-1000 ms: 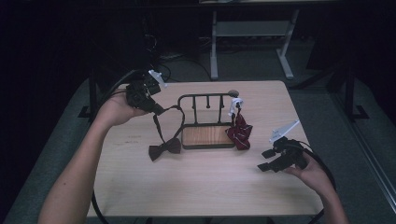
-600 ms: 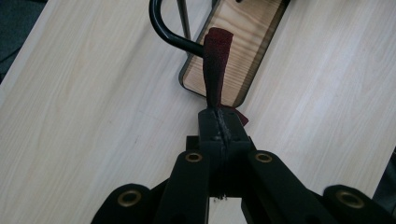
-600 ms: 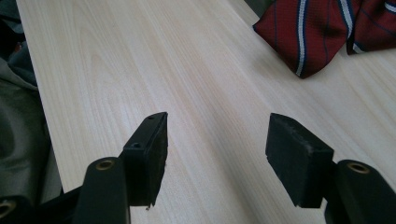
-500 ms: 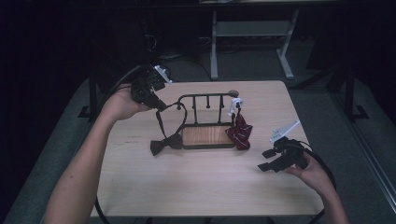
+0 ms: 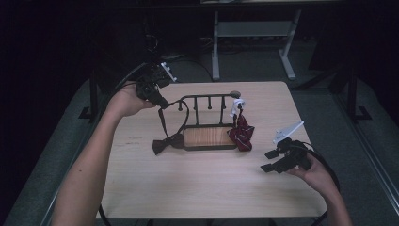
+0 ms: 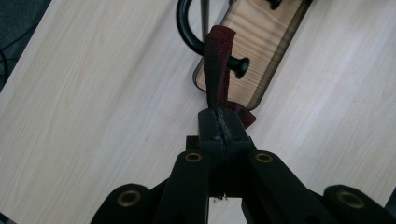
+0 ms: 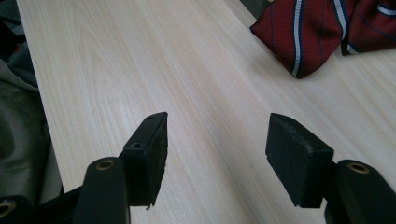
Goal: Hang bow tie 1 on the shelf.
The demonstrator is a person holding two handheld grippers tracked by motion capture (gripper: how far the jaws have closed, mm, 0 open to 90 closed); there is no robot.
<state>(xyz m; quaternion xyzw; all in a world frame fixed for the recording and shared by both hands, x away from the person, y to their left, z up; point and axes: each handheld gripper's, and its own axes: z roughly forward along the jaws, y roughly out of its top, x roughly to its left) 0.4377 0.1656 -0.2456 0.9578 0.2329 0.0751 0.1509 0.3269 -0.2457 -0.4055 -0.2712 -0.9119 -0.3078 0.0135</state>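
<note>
A dark maroon bow tie (image 5: pixel 167 143) lies on the table just left of a black metal tie rack (image 5: pixel 207 98) with a wooden base (image 5: pixel 209 137). Its strap (image 5: pixel 162 120) rises to my left gripper (image 5: pixel 160 101), which is shut on it above the rack's left end. In the left gripper view the strap (image 6: pixel 217 65) runs taut from the closed left gripper (image 6: pixel 219 122) past a black peg (image 6: pixel 240 65). A red striped tie (image 5: pixel 241 132) hangs bunched at the rack's right end. My right gripper (image 5: pixel 269 161) rests open near the table's right front, pointing toward the striped tie (image 7: pixel 317 32), nothing between its fingers (image 7: pixel 149 149).
The light wooden table (image 5: pixel 188 188) has free room in front of the rack. A small white piece (image 5: pixel 237 104) sits on the rack's right post. Behind the table stands a white-legged frame (image 5: pixel 254 33) on grey floor, with cables near the far left corner.
My left hand has risen a little and moved toward the far side with the strap, drawing it tighter; the bow tie has shifted slightly. The right gripper has stayed still.
</note>
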